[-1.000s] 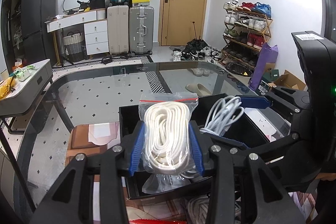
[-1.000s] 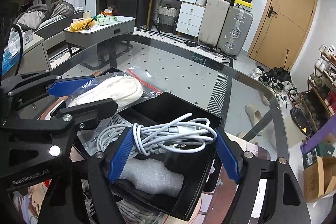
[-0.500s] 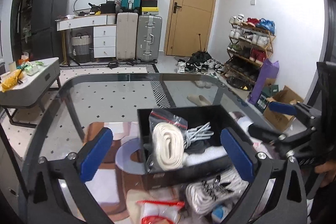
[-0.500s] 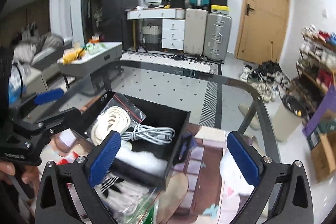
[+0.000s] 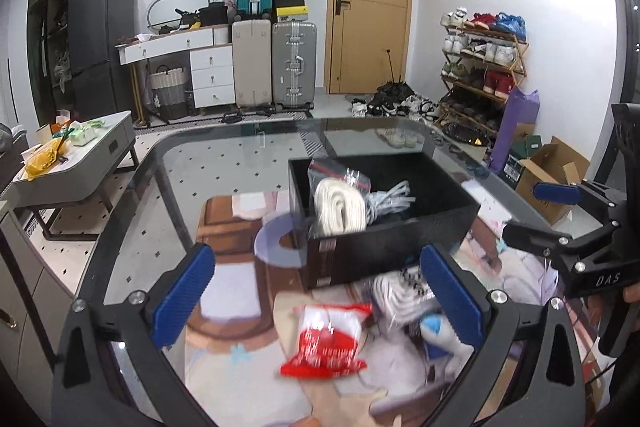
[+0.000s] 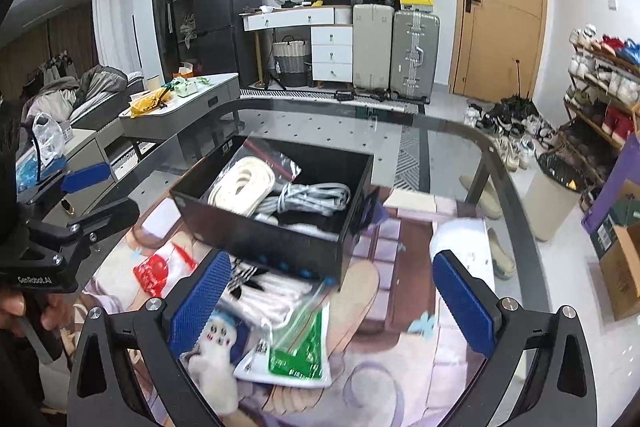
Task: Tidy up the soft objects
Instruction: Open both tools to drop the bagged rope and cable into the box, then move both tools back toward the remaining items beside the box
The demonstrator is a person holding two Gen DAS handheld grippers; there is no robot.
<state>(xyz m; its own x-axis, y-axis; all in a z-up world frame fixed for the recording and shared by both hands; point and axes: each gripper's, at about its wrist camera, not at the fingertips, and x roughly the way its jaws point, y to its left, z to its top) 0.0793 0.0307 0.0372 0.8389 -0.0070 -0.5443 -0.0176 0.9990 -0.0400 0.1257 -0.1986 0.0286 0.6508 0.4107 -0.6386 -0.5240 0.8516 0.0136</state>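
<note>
The black box point(image 6: 280, 239) sits on the glass table point(image 5: 240, 155) ahead of both tools, already holding a bagged coil of white rope point(image 6: 244, 183) and a bundle of grey cable point(image 6: 308, 195). The loose soft things lie nearer, on the patterned mat between the box and the fingers: a red packet point(image 5: 328, 339) just under the left hand-held gripper point(image 5: 320, 307), a striped white bundle in a clear bag point(image 6: 264, 291) against the box's front wall, a fuzzy white toy point(image 6: 214, 351) by the inner finger of the right hand-held gripper point(image 6: 332, 303), and a green-printed bag point(image 6: 300, 351) below its gap.

I'd judge all of these light and limp. The plastic bags look slippery and will crumple, so a pinch across the middle of the bulk should hold better than one at a loose corner; the toy should squash and grip easily anywhere on its body.

Both tools have just opened and stand with fingers wide apart, nothing between them.

The box's near wall stands up in front of the pile, so anything lifted must clear that rim. The far table beyond is bare glass, and the two tools are close side by side, leaving little room between them.
</note>
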